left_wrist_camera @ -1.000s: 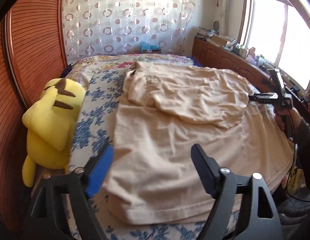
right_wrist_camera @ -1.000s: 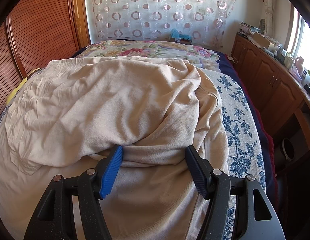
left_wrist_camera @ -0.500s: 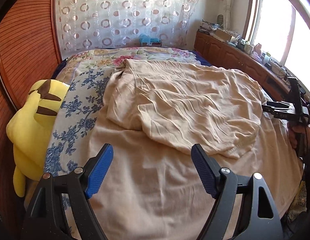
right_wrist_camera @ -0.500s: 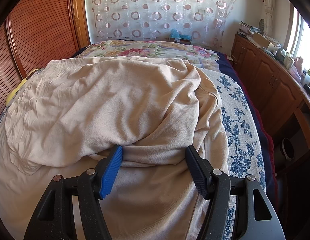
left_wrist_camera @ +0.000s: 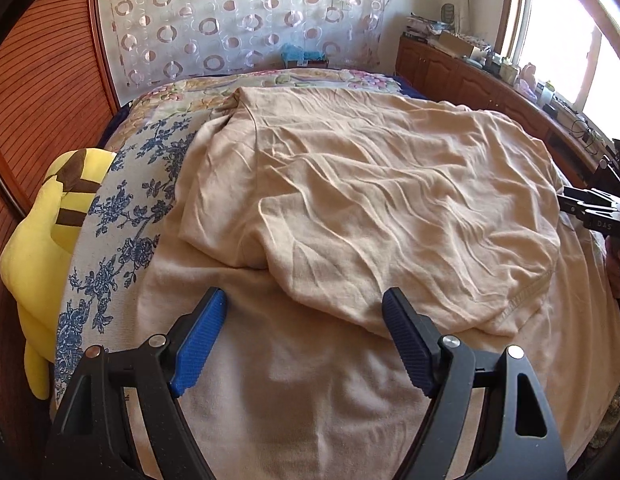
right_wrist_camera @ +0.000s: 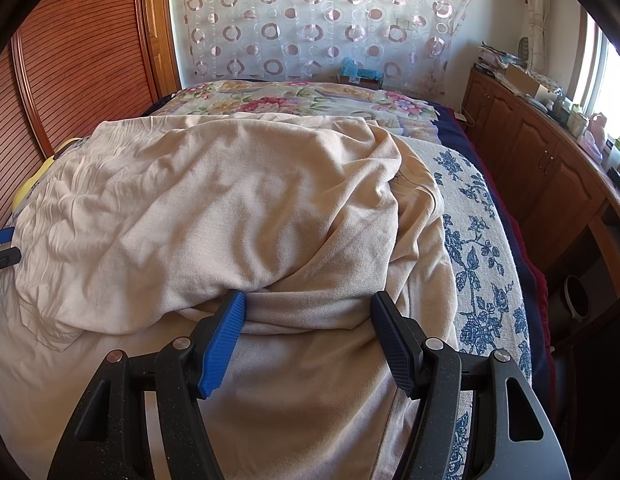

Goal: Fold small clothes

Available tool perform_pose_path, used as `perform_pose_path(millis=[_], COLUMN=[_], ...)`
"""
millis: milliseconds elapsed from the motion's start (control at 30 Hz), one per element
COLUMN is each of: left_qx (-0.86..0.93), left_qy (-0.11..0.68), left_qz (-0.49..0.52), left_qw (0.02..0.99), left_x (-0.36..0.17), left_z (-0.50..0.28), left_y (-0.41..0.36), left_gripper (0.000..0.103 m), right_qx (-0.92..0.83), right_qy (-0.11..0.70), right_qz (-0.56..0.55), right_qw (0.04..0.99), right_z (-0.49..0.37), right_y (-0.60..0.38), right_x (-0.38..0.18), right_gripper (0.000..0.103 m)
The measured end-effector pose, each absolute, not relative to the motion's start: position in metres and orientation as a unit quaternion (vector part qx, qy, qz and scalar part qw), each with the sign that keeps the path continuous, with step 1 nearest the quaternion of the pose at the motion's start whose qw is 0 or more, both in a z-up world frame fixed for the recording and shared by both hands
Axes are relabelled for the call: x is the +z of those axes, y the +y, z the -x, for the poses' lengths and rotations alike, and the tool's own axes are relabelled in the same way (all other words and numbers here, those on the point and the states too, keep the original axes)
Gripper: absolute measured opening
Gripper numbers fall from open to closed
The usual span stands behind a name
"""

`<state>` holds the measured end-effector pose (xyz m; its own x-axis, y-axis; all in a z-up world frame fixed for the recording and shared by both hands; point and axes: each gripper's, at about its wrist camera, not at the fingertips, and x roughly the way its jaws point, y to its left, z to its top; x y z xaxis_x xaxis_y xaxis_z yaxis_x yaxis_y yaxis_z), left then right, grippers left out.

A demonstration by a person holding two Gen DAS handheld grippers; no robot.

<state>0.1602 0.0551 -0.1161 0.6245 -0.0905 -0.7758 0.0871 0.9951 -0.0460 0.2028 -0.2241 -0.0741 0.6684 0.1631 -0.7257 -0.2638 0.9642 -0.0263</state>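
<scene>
A beige shirt (left_wrist_camera: 350, 208) lies spread on the bed, its upper part folded over the lower part. My left gripper (left_wrist_camera: 305, 316) is open and empty, just in front of the folded edge. My right gripper (right_wrist_camera: 307, 314) is open, its fingers on either side of a bunched fold of the same shirt (right_wrist_camera: 213, 208). The right gripper also shows at the right edge of the left wrist view (left_wrist_camera: 590, 208). The left gripper's tip shows at the left edge of the right wrist view (right_wrist_camera: 1, 248).
A blue floral bedspread (left_wrist_camera: 121, 216) covers the bed. A yellow plush toy (left_wrist_camera: 41, 248) lies at the bed's left edge against a wooden slatted wall (left_wrist_camera: 29, 92). A wooden cabinet (right_wrist_camera: 550, 176) with clutter runs along the right under the window.
My left gripper moved forward and to the right over the shirt, toward the folded edge. The right gripper and the shirt stayed still.
</scene>
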Motion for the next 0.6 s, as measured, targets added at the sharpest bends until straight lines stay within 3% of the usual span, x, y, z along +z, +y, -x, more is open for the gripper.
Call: perform_pose_path(millis=[600], left_qx=[-0.049], left_qy=[0.429], left_qz=[-0.014], left_qw=[0.902], left_x=[-0.119], left_z=[-0.161], left_y=[0.051], left_gripper=[0.086], right_qx=[0.135], right_qy=[0.404], right_qz=[0.019], right_qw=[0.905], right_z=[-0.199], right_y=[-0.251], right_x=[-0.071], right_gripper=[0.067])
